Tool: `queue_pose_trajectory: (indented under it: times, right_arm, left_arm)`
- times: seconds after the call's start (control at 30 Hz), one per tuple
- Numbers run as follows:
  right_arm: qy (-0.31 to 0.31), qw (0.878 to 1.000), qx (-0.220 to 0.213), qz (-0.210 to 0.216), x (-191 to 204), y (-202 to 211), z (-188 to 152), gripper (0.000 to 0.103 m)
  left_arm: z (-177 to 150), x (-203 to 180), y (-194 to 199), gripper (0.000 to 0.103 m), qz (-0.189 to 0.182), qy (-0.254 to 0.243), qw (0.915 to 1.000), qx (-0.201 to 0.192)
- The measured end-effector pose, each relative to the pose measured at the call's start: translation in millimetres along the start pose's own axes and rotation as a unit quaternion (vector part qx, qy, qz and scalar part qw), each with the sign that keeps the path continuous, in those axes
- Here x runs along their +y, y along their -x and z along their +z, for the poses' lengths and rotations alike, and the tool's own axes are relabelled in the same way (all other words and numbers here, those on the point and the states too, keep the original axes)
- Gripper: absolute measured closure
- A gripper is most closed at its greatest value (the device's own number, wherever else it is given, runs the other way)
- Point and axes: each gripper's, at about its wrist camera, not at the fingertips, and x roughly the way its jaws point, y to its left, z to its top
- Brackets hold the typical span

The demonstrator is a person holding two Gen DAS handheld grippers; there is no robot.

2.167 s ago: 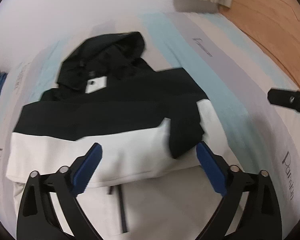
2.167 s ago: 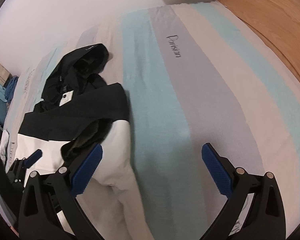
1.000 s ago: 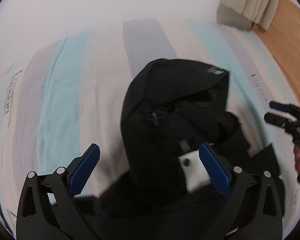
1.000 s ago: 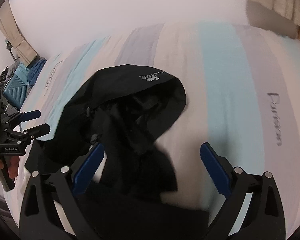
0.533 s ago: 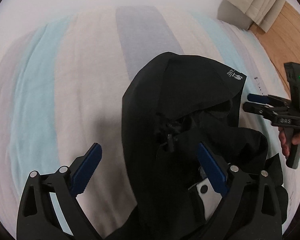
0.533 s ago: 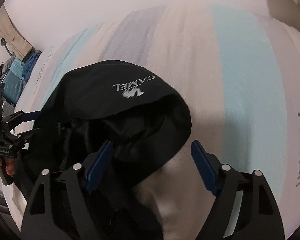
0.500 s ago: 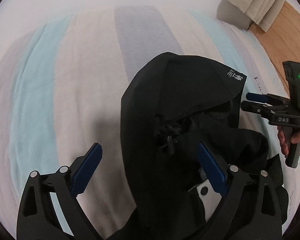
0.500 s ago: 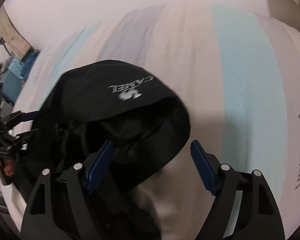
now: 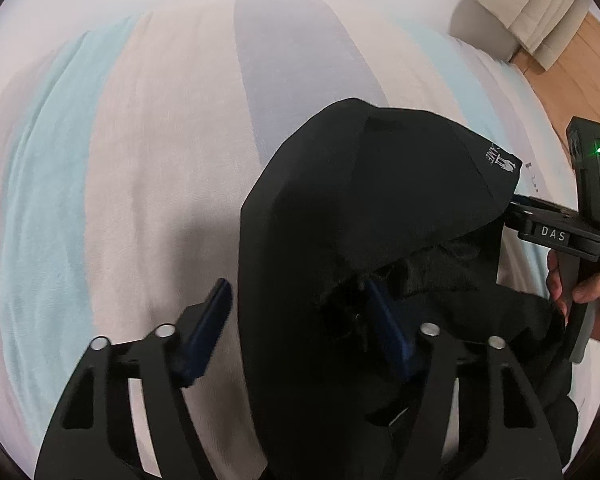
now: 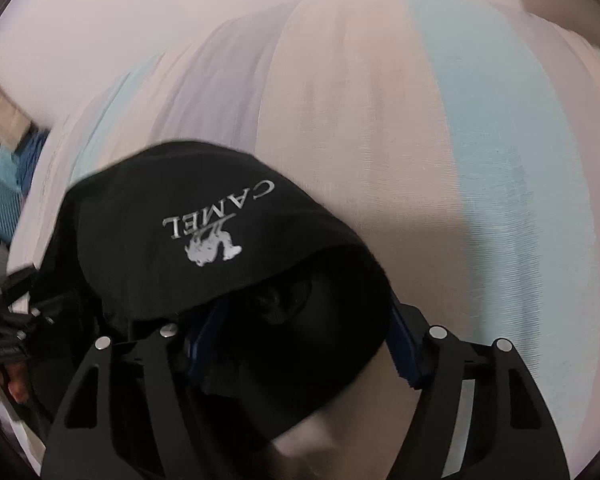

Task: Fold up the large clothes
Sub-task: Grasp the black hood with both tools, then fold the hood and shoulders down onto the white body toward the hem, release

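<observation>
Striped pastel bedsheet carries the black jacket hood. Left wrist view: left gripper, jaws just narrowed, straddles the hood's soft rim. Right wrist view: right gripper, likewise narrowed, brackets the logo-printed hood, nearer than a second ago.

Soft, dim light, fisheye-bent edges (black corners), slight motion blur.

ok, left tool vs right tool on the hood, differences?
The left tool straddles the hood at its plain edge, outer finger over bare sheet; right tool straddles the logo side, inner finger tucked under the brim. Left shows a gap at its outer pad; right's contact is unclear. Shared: both have just been closing with hood fabric between their jaws.
</observation>
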Motion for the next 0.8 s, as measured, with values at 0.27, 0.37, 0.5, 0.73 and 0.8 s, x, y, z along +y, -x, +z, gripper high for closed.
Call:
queue_pose_trajectory:
  times: [0.27, 0.37, 0.5, 0.73, 0.8]
  right_arm:
    - [-0.01, 1.0, -0.013, -0.022, 7, 2, 0, 0.094]
    - [0.007, 0.999, -0.031, -0.034, 15, 14, -1, 0.099]
    - [0.031, 0.996, -0.066, -0.051, 29, 41, -6, 0.101]
    - [0.092, 0.984, -0.126, -0.087, 57, 98, -32, 0.101]
    - [0.102, 0.98, -0.145, -0.095, 63, 118, -45, 0.101]
  left_arm:
    - [-1, -6, -3, 0.088, 0.019, -0.006, 0.9997, -0.012]
    - [-3, -6, 4, 0.096, 0.028, -0.007, 0.9993, -0.024]
    - [-7, -11, 20, 0.098, 0.04, -0.016, 0.9981, -0.044]
    - [-23, -23, 70, 0.099, 0.055, -0.033, 0.9936, -0.093]
    - [-30, -26, 86, 0.099, 0.057, -0.033, 0.992, -0.107]
